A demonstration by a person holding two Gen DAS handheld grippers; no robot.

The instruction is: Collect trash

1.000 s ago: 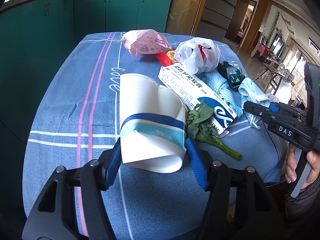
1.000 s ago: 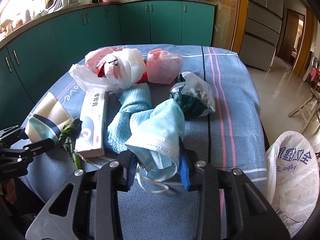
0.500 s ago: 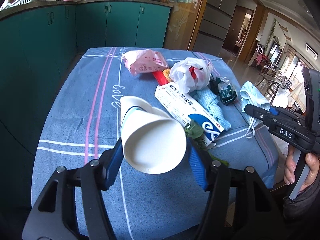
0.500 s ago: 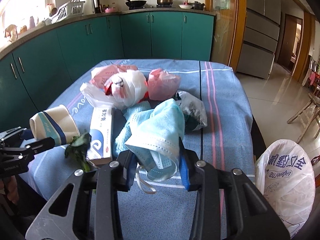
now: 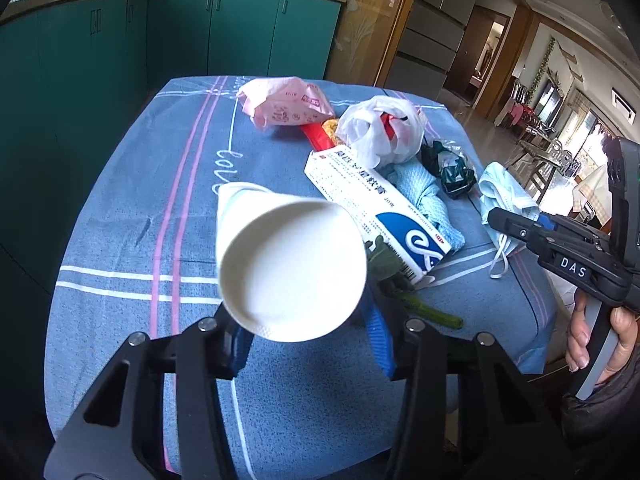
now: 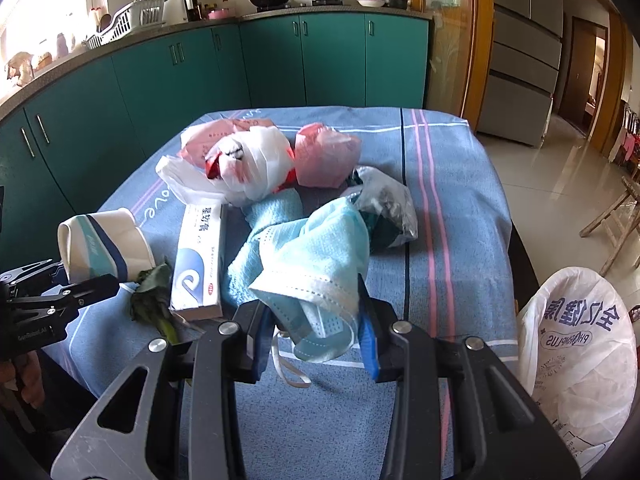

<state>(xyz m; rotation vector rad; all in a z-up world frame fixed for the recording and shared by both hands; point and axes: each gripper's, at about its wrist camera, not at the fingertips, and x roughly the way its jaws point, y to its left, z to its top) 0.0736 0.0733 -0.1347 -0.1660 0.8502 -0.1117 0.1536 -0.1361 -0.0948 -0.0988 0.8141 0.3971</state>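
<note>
Compared with a second ago, the white paper cup with a blue band (image 5: 290, 268) has been lifted off the blue striped tablecloth (image 5: 120, 240) and tipped, so its round white base now faces the left wrist camera where its side showed before. The light blue surgical face mask (image 6: 316, 268) has also risen, and both views now take in more of the table from higher up.

The left claw (image 5: 306, 340) grips the cup: the cup fills the centre of the left view, pinched between the two blue-padded fingers (image 5: 378, 336), clear of the cloth. In the right view it sits at the left edge, mouth pointing away. The right claw (image 6: 312, 336) is closed on the mask, which bunches between its fingers at lower centre with its white ear loops (image 6: 288, 368) dangling below.

Left on the table are a white and blue medicine box (image 6: 198, 264), a green leafy stalk (image 6: 154, 300), a teal knitted cloth (image 6: 276, 212), a white plastic bag (image 6: 240, 172), a pink plastic bag (image 6: 326, 156) and a dark crumpled wrapper (image 6: 386, 208). A white printed sack (image 6: 580, 356) stands at the lower right, cut off by the frame edge. The cup hides part of the stalk in the left view, and the box's print is too small to read.
</note>
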